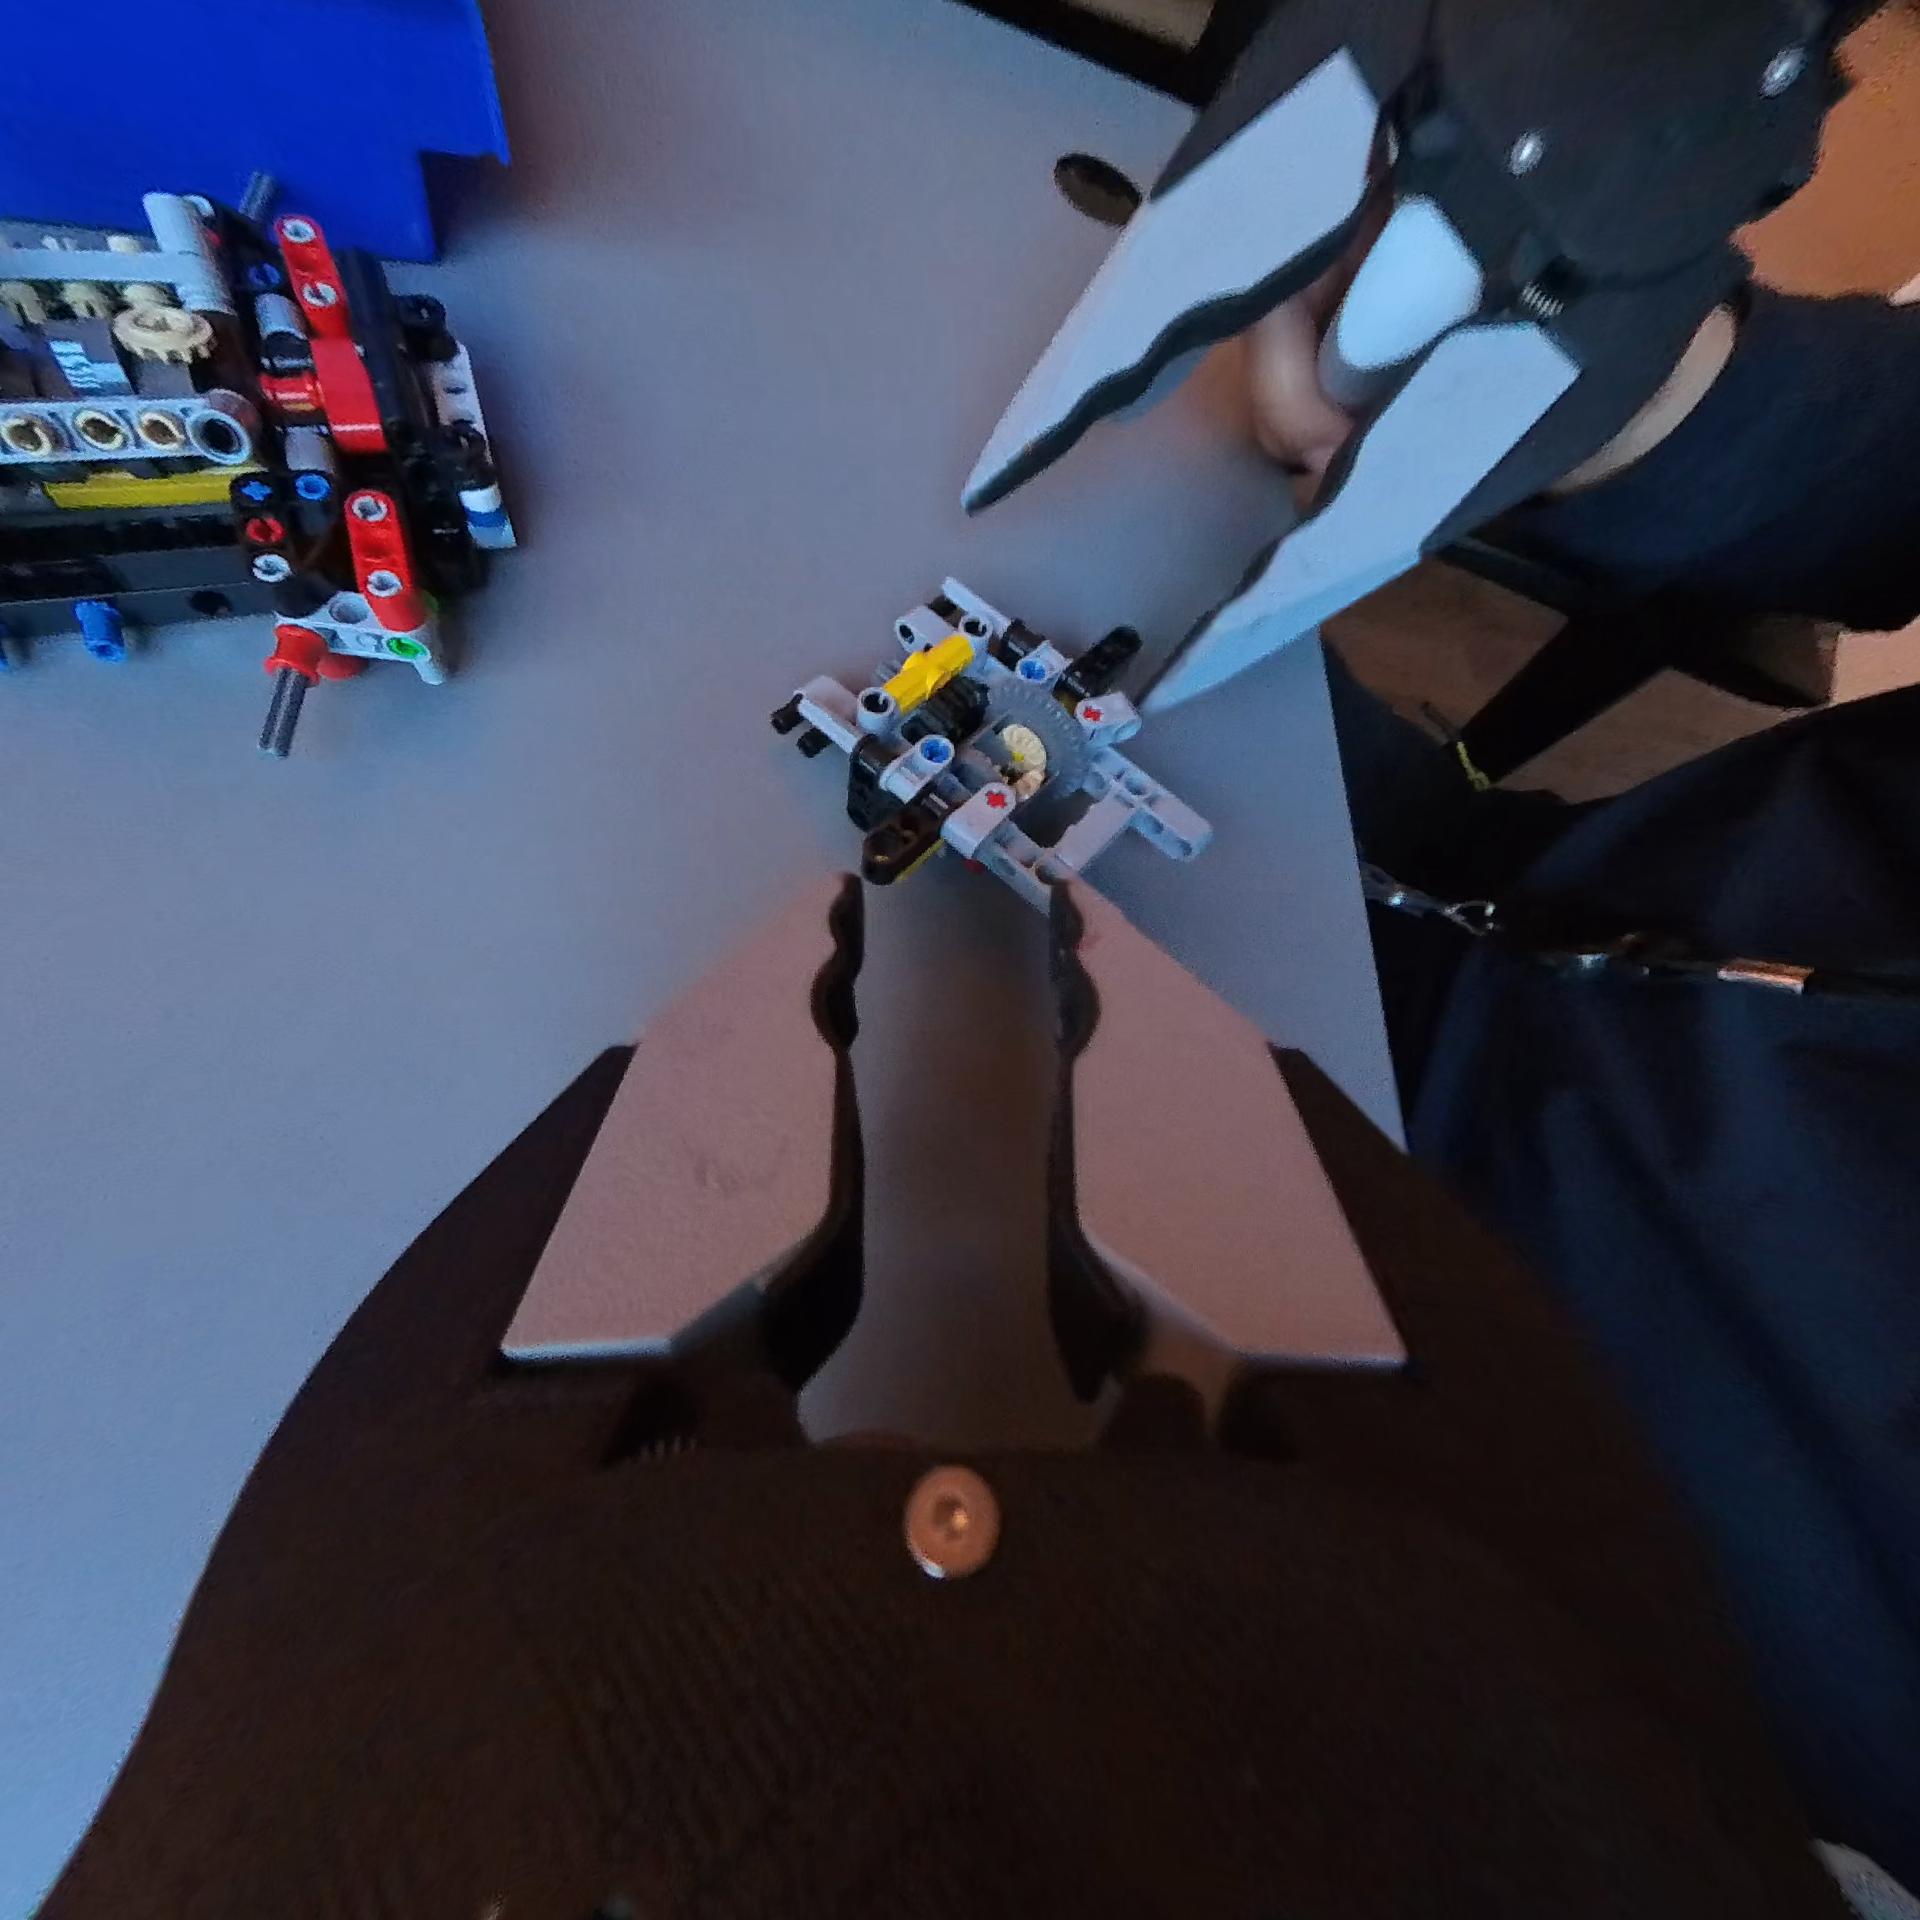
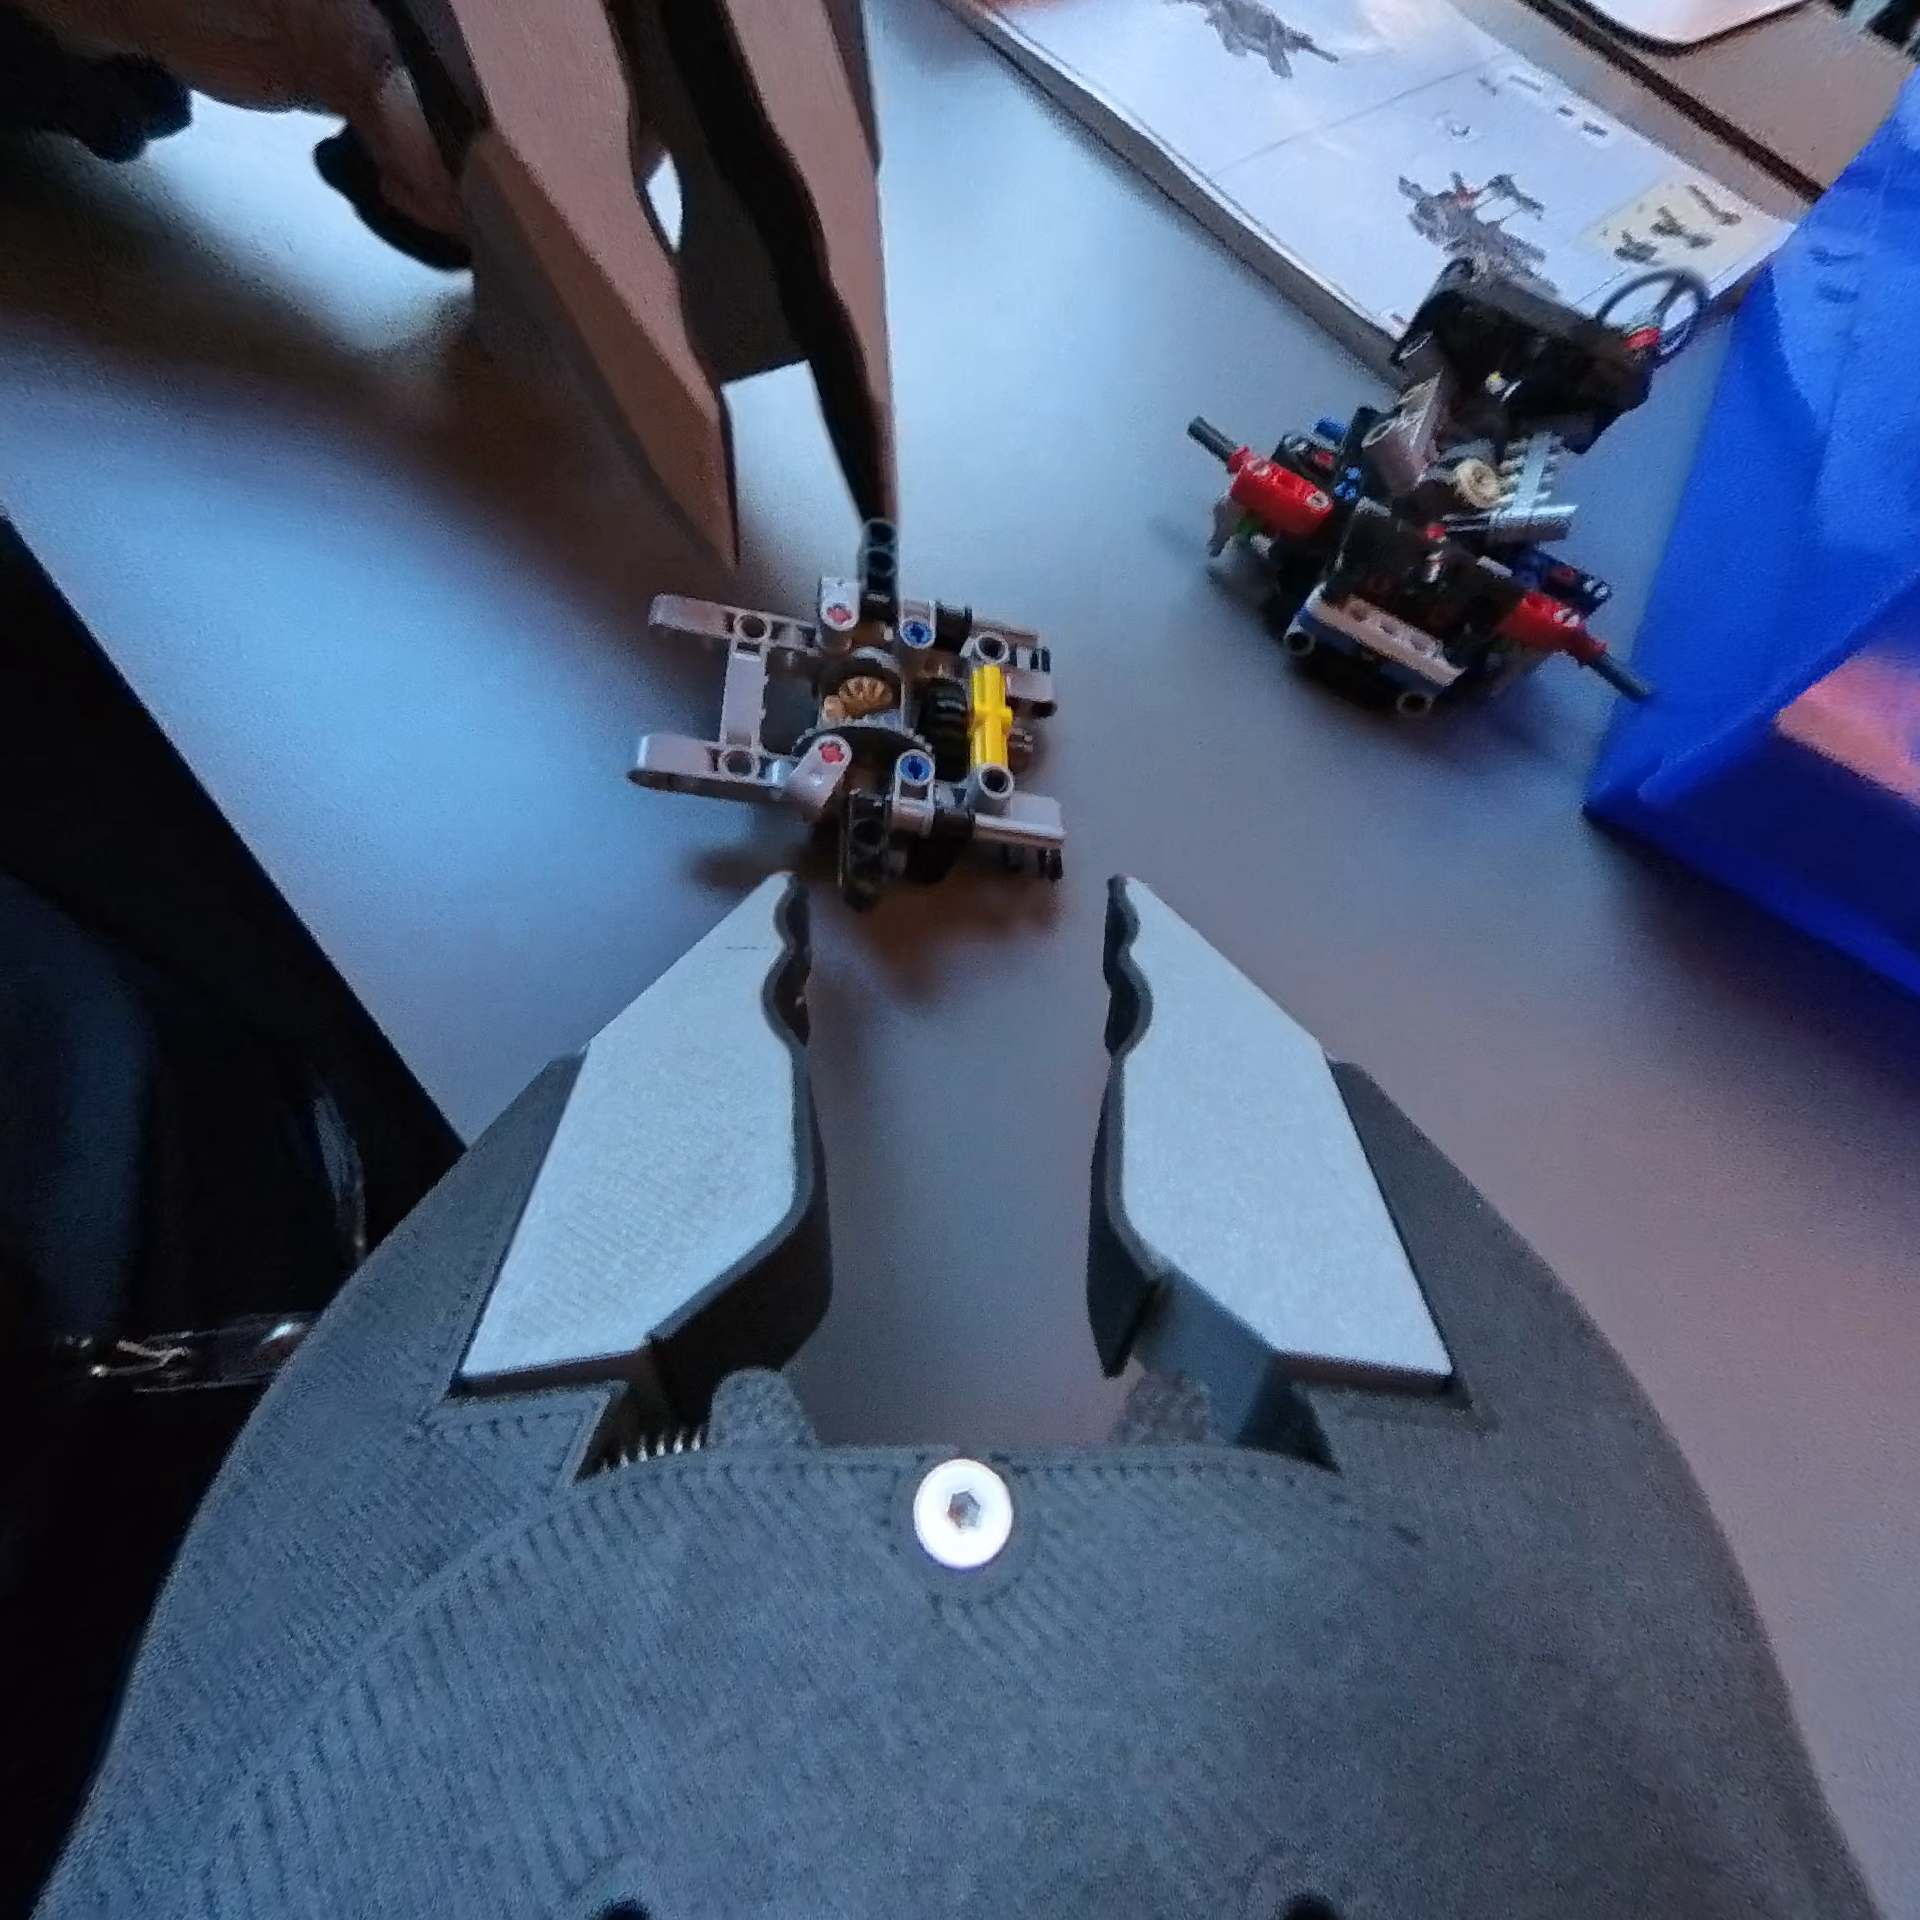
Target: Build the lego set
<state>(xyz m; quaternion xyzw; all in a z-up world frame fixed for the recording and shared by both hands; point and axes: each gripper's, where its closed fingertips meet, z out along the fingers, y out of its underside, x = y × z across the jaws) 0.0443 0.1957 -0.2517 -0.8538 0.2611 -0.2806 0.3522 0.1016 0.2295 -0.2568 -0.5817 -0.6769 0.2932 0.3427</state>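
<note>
Left wrist view: looking down along the left gripper, jaws standing moderately apart with wavy black rubber pads and flat matte faces, gripping nothing; right fingertip sitting just at, perhaps touching, a pale grey beam of the small gear assembly, a plastic build of perforated grey beams, black toothed gears, a tan bevel gear and a yellow cross-shaped axle joiner, lying on the smooth grey worktop near its edge. Beyond it, hanging over the assembly, the right gripper, jaws spread wide. Farther left, resting on the worktop, a larger brick model in red, black and grey, beside a glossy blue bin. Right wrist view: facing the right gripper, ribbed printed body, jaws wide apart and bare, tips stopping just short of the gear assembly; larger model, blue bin and a printed booklet lying behind.
</note>
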